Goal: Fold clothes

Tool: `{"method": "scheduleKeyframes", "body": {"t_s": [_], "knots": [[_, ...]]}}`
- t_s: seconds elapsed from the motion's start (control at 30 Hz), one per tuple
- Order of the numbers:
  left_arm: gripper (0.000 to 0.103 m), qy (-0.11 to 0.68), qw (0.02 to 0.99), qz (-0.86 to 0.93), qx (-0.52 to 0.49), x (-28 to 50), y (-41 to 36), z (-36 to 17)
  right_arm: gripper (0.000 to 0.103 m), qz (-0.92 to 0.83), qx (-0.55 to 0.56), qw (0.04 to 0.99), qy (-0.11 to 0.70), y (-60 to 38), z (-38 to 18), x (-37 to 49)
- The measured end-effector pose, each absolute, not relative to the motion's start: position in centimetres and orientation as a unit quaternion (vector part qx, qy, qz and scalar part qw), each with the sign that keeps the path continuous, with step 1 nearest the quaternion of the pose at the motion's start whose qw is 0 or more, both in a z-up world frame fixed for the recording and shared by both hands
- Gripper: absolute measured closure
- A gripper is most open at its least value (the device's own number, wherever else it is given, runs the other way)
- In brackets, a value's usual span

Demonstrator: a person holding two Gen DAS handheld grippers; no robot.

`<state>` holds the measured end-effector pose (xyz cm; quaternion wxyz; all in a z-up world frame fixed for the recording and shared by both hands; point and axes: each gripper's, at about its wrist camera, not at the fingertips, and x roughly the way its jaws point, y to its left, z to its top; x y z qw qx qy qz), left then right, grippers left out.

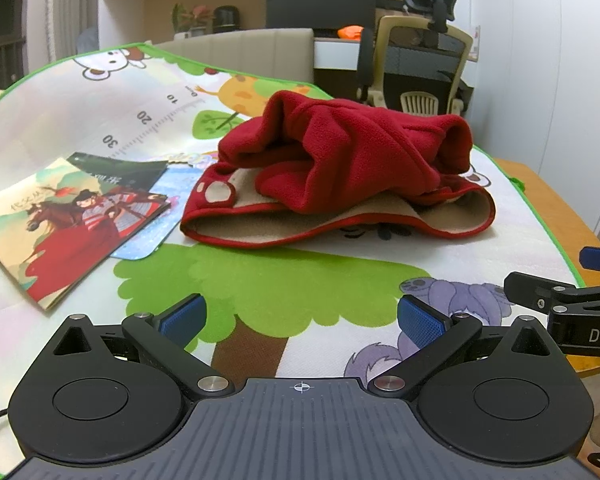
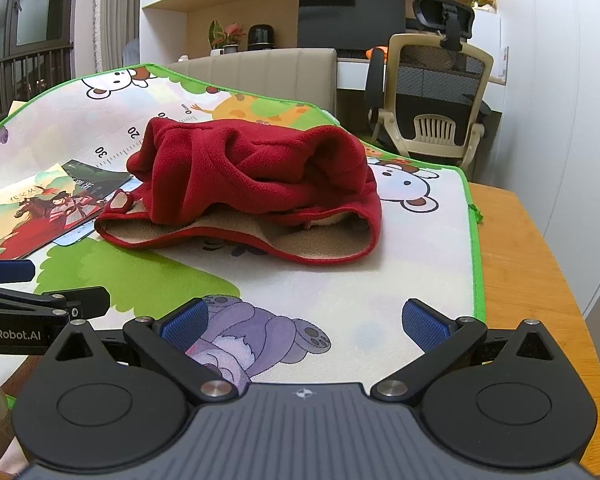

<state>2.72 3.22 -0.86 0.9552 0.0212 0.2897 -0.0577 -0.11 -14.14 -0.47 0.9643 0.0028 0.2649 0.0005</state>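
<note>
One red fleece garment (image 1: 340,160) with a tan lining lies crumpled on the cartoon play mat (image 1: 260,280), roughly at the mat's middle. Its long axis runs left to right across both views, and its open hem, edged in red, faces the cameras and shows the tan inside. The upper red layer is bunched in thick folds on top of the flatter lower layer.

Two grippers are in view, both hovering low over the near part of the mat, well short of the garment. The left gripper (image 1: 300,322) has its blue-padded fingers spread wide with nothing between them; the right gripper (image 2: 304,326) is spread equally wide and likewise holds nothing. Each shows at the edge of the other's camera view.

Two or three booklets (image 1: 72,216) lie overlapped to the left of the garment, the nearest one just beside its hem. One office chair (image 2: 432,104) stands beyond the wooden table (image 2: 532,248) that carries the mat.
</note>
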Motion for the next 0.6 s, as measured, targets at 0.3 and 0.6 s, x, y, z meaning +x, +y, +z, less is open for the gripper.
{"method": "scheduleKeyframes", "body": {"t_s": [0.3,0.6], "knots": [[0.000,0.291,0.955,-0.057,0.018,2.79,3.24,-0.93,0.000,0.003,0.005,0.964,0.267,-14.20,-0.58,-0.04],[0.000,0.281,0.957,-0.065,0.018,3.19,3.34,-1.07,0.000,0.018,-0.006,0.965,0.263,-14.33,-0.26,0.60]]}}
